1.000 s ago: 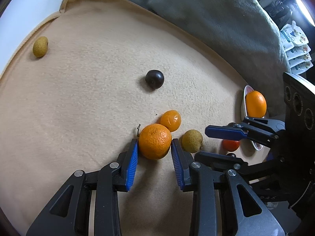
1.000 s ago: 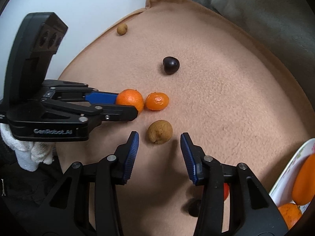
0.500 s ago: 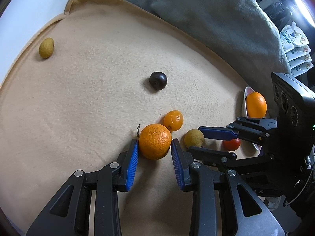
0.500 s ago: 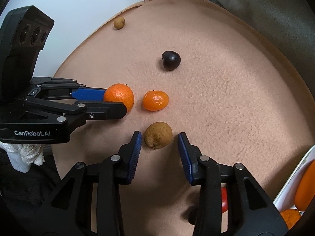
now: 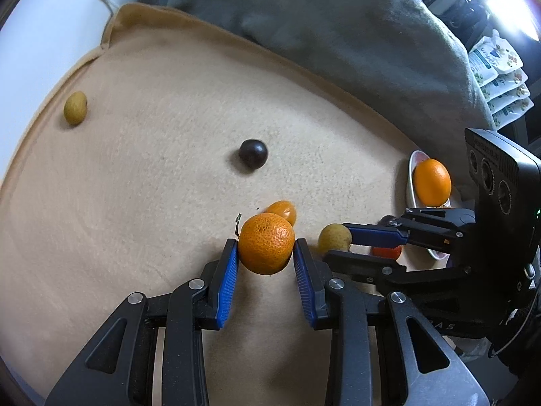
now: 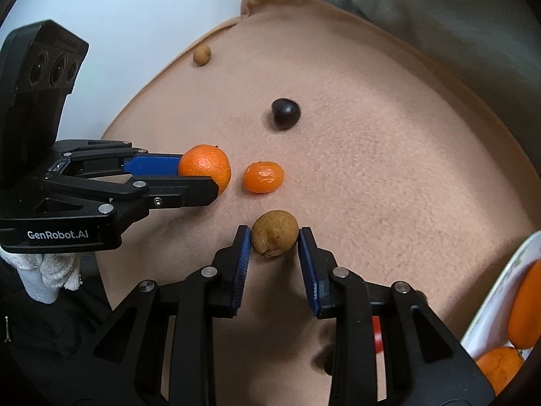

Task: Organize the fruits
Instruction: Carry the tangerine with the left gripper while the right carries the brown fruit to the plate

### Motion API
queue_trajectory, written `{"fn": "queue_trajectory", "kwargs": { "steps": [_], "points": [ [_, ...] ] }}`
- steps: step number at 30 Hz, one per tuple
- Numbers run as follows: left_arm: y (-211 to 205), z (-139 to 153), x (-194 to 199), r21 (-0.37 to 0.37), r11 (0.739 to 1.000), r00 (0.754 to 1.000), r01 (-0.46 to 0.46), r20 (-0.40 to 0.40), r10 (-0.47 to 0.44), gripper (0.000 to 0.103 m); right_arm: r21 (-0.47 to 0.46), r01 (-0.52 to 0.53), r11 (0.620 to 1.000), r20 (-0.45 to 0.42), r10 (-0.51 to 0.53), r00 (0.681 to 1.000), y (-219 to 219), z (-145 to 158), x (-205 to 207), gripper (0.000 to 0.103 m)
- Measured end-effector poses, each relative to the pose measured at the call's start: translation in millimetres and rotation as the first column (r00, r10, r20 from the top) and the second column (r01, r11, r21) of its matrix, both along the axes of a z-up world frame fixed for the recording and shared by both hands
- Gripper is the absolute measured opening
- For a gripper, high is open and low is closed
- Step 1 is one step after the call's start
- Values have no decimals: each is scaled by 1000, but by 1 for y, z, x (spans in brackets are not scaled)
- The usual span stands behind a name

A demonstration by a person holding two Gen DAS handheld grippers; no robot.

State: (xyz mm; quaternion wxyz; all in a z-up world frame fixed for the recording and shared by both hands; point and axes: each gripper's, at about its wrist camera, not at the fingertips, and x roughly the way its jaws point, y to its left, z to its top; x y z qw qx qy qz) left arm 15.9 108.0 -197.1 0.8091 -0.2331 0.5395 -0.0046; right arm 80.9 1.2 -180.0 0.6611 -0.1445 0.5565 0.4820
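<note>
My left gripper is shut on a large orange mandarin, also seen in the right wrist view. My right gripper has its blue pads on both sides of a brown-yellow round fruit, touching or nearly touching it; that fruit also shows in the left wrist view. A small mandarin, a dark plum and a far small yellow fruit lie on the tan blanket. A white plate at the right holds an orange.
A grey blanket lies behind the tan one. A red tomato lies near the plate, partly hidden by my right gripper. Snack packets are stacked at the far right. A white surface and a cable border the blanket on the left.
My left gripper has closed on the large mandarin and lifted it slightly. My right gripper has moved forward and narrowed around the brown-yellow fruit.
</note>
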Motion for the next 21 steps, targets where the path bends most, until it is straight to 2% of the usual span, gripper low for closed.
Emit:
{"fn": "queue_trajectory", "kwargs": {
  "steps": [12, 21],
  "points": [
    [-20, 25, 9, 50, 997, 996, 62, 56, -65, 31, 69, 120, 990, 20, -122, 992, -44, 31, 12, 30],
    [-51, 29, 26, 73, 989, 989, 130, 67, -135, 31, 92, 219, 971, 47, -224, 973, -82, 45, 19, 30]
  ]
}}
